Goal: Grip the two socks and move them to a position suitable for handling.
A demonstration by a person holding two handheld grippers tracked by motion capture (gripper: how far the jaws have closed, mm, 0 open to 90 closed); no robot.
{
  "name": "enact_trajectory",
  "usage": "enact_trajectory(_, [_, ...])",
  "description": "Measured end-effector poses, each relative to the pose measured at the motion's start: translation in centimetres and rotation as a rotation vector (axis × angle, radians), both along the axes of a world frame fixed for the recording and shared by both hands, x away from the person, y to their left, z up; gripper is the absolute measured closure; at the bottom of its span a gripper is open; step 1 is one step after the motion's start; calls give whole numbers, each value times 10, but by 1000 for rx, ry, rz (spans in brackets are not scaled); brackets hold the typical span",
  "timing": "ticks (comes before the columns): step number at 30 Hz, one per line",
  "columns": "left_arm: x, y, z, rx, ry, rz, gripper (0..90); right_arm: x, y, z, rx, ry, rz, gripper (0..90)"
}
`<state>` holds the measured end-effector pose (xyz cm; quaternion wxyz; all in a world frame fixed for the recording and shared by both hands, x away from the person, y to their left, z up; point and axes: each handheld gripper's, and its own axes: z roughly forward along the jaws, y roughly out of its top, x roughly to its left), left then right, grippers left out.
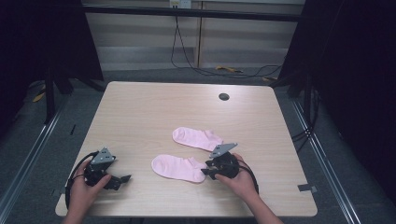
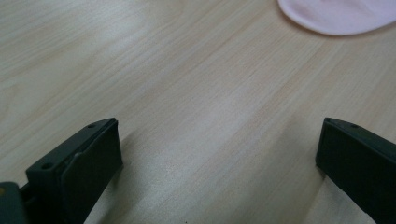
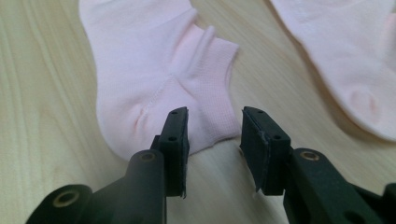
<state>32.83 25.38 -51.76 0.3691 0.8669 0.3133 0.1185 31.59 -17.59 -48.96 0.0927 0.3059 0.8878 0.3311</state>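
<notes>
Overhead, pale wood table [image 1: 140, 112] amid dark curtains; left tongs [image 2: 219, 154] wide, right tongs [image 3: 215, 140] narrowed astride sock [image 3: 154, 70], not pinching.

Dim surroundings, soft overhead light, mild blur.

No legible text or labels.

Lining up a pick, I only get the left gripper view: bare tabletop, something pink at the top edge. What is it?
Observer: That's the near sock, pink, one of two on the table.
Operator: Where's the second?
Observer: The far sock lies just behind it, toward the table's middle.
Operator: Right tool?
Observer: The right tool sits at the near sock's cuff, jaws open around the cuff's edge, not pressing it.
</notes>
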Motion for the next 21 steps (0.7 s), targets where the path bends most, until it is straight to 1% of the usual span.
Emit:
enact_trajectory(1, [0,0,0,0,0,0,0,0,-2,1,-1,2,-10,619])
enact_trajectory(2, [0,0,0,0,0,0,0,0,-4,2,4,-7,-24,620])
enact_trajectory(5, [0,0,0,0,-1,-1,0,2,-5,7,76,-24,-57,626])
enact_trajectory(7, [0,0,0,0,-1,-1,0,3,-1,9,104,-38,-59,628])
enact_trajectory(8, [0,0,0,0,-1,-1,0,3,3,10,109,-40,-56,628])
enact_trajectory(10, [0,0,0,0,-1,-1,0,4,10,9,109,-51,-44,632])
enact_trajectory(13, [0,0,0,0,0,0,0,5,20,6,113,-54,-35,639])
enact_trajectory(16, [0,0,0,0,0,0,0,7,26,0,98,-50,-30,643])
enact_trajectory(17, [0,0,0,0,0,0,0,7,27,-2,97,-44,-32,642])
enact_trajectory(19, [0,0,0,0,0,0,0,8,27,-6,73,-34,-39,645])
enact_trajectory(21, [0,0,0,0,0,0,0,8,23,-7,82,-35,-38,646])
